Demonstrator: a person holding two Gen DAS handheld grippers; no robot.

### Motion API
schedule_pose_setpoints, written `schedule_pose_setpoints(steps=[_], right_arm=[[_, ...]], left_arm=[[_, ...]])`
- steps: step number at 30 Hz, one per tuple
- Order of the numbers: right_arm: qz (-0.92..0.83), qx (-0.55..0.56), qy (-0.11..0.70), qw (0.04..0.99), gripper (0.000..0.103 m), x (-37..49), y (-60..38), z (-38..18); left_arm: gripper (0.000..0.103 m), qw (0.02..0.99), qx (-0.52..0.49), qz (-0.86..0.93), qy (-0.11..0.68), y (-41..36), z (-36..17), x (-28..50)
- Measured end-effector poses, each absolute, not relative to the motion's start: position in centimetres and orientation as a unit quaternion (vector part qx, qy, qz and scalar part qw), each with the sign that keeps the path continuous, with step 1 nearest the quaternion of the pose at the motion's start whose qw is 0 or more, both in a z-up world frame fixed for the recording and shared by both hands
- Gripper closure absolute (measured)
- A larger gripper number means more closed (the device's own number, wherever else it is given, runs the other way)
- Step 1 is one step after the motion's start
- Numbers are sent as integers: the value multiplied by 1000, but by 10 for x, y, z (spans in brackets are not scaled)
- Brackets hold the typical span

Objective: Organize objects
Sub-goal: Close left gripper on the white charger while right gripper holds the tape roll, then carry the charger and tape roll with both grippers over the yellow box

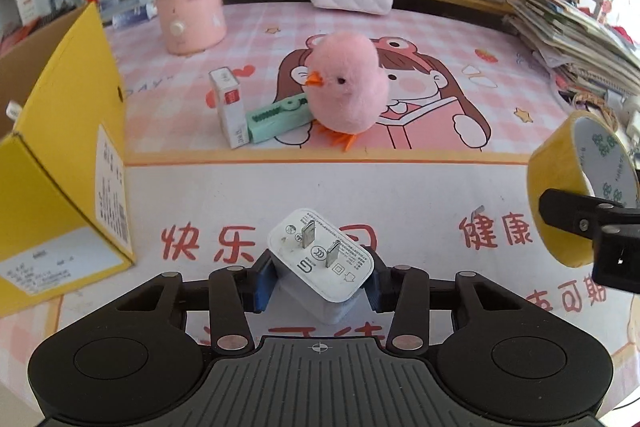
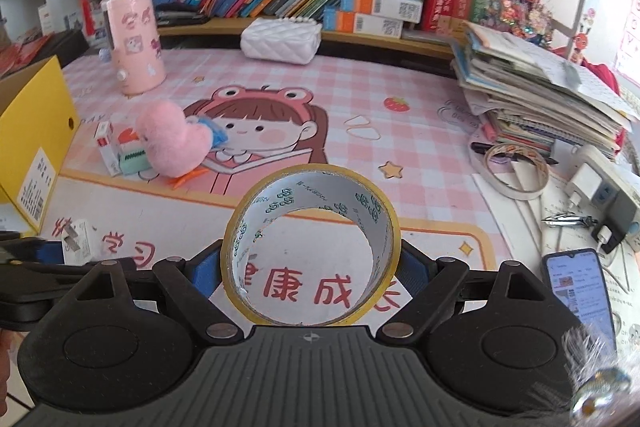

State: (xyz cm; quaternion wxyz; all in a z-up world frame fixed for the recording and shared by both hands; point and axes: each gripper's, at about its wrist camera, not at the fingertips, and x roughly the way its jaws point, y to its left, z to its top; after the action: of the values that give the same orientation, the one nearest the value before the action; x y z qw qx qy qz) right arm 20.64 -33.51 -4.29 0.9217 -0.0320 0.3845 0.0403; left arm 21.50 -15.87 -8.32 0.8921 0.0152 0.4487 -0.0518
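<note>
Left wrist view: the left hand-held gripper [image 1: 320,281] has its blue pads [image 1: 264,285] pressed against both sides of a white wall charger [image 1: 322,259], prongs facing up, sitting low over the desk [image 1: 224,187] and its cartoon mat. Whether the charger still touches the mat cannot be told. Farther back on the mat stand a pink plush chick [image 1: 346,83], a mint-green clip [image 1: 276,117] just beside it, and a small white carton [image 1: 230,107] touching the clip. An open yellow cardboard box [image 1: 68,131] stands at the left edge.

Right wrist view: the right hand-held gripper [image 2: 312,267] grasps a roll of yellow packing tape [image 2: 312,247], upright on edge, with its hollow core facing the camera and the pads against its outer sides. The roll hangs above the mat, right of the charger. A phone [image 2: 580,291] lies at the right.
</note>
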Motion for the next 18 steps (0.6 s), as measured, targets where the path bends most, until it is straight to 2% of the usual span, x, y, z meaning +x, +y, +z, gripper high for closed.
schedule_pose_setpoints(steps=[4,18], right_arm=[[52,-38,385,921,18,206,-331,-43],[109,-62,371,920,18,185,-273,-29]], left_arm=[[61,895,0,-48,444,-154,-79,212],[61,934,-45,-22,353,-92,-27,164]])
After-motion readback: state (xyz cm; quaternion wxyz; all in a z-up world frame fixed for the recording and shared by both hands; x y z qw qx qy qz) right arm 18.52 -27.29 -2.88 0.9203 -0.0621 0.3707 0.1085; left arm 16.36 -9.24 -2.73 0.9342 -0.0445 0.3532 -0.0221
